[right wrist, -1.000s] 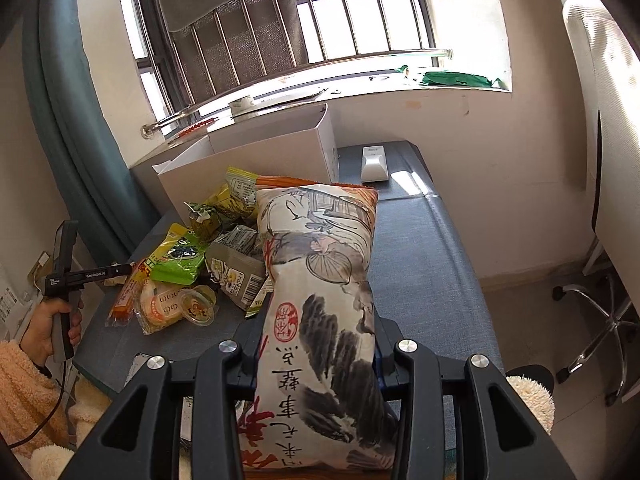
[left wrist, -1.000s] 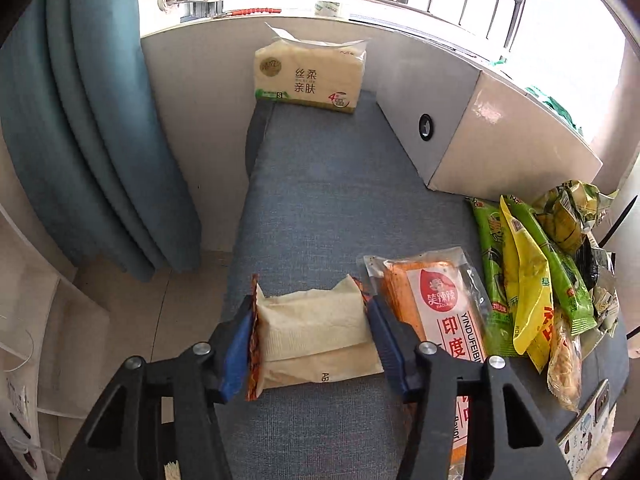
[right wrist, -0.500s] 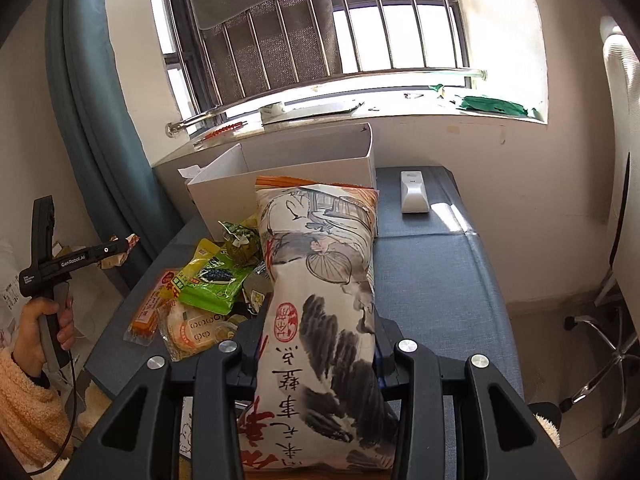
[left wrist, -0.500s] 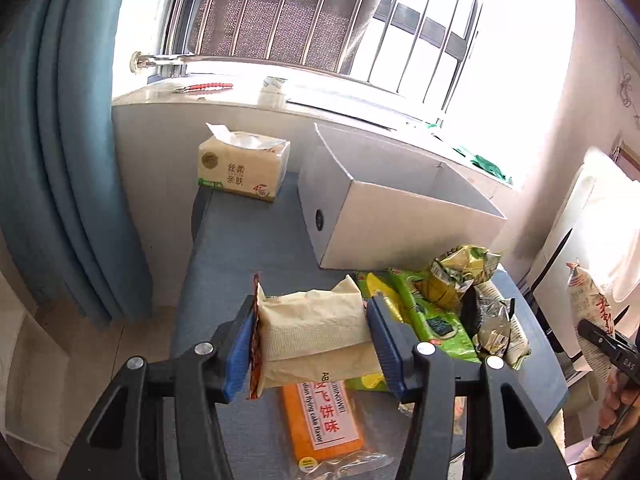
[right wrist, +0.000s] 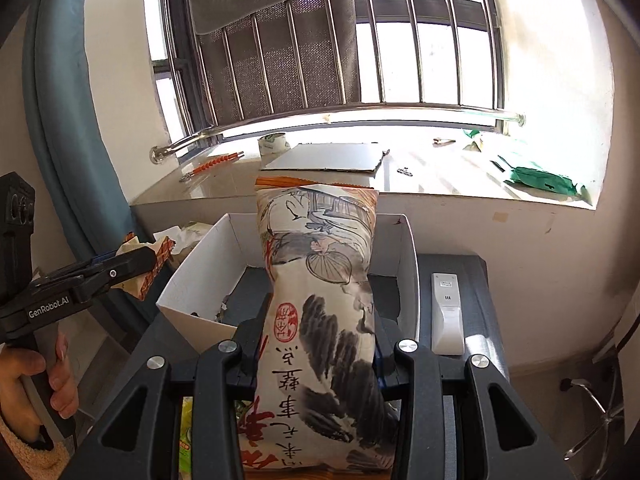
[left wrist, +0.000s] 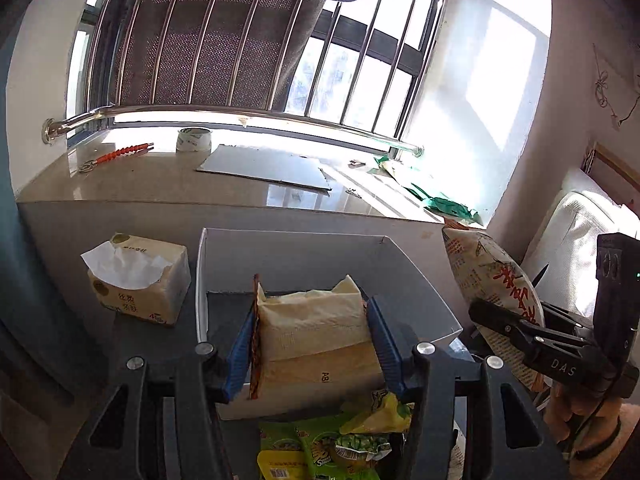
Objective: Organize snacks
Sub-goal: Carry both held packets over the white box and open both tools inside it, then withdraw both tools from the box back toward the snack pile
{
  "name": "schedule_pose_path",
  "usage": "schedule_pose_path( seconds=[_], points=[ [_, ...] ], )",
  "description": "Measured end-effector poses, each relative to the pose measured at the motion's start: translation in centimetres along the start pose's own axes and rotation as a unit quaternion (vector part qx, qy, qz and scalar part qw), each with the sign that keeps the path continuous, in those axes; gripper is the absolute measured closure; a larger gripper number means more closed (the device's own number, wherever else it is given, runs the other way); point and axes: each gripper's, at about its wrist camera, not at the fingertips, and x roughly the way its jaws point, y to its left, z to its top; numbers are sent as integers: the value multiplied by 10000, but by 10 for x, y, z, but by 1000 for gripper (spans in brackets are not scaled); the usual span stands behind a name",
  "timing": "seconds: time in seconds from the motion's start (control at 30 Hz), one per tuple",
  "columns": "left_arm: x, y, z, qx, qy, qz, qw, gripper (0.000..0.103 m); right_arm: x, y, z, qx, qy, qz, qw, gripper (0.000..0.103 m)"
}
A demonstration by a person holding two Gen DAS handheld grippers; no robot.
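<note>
While the left gripper (left wrist: pixel 312 340) clamps a beige snack packet (left wrist: pixel 316 328) over the near edge of the white box (left wrist: pixel 416 280), the right gripper (right wrist: pixel 316 344) pinches a tall illustrated bag (right wrist: pixel 320 300) upright before that box. Only the left view shows the tissue pack (left wrist: pixel 140 280) left of the box and green snacks (left wrist: pixel 328 448) in front of it; only the right view shows a white remote (right wrist: pixel 446 312) on its right.

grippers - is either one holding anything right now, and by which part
Both. The left gripper clamps a tan snack packet across its short sides. The right gripper squeezes a tall illustrated snack bag around its middle.
</note>
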Motion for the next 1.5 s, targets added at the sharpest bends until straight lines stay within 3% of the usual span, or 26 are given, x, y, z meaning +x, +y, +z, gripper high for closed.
schedule_pose_path(
  seconds=[0.1,0.2,0.23,0.27,0.3,0.33,0.63,0.77,0.9,1.07,1.2,1.37,1.5],
  points=[
    [32,-1,17,-60,194,99,9997,45,46,-12,27,261,347,-139,9990,61],
    [56,3,25,-111,290,203,9993,44,70,-22,39,426,400,-112,9982,58],
    [61,6,26,-180,382,206,9989,39,75,-23,42,430,411,-62,9982,56],
    [66,8,27,-269,515,234,9980,31,79,-24,45,420,437,-61,9981,38],
    [68,11,26,-333,596,285,9973,12,81,-25,46,436,466,-122,9979,21],
    [65,13,24,-350,547,333,9973,2,80,-26,47,469,452,-205,9977,0],
    [11,19,13,-390,-113,386,9984,0,30,-24,47,488,-488,-301,9972,0],
    [-35,10,1,-7,-687,305,9972,0,-7,-20,38,452,-786,162,9958,0],
    [-72,-6,-22,485,-582,314,9966,0,-50,-15,17,293,-929,494,9940,0],
    [-116,-23,-65,669,-698,247,9950,0,-100,-11,-28,110,-1156,604,9914,0],
    [-132,-24,-103,565,-606,245,9963,0,-124,-9,-72,-63,-1226,407,9916,0],
    [-150,-19,-143,142,-647,-11,9978,0,-136,-14,-129,132,-961,223,9950,0],
    [-157,-21,-167,192,-512,-13,9985,0,-140,-21,-175,312,-711,35,9970,0]
  ],
)
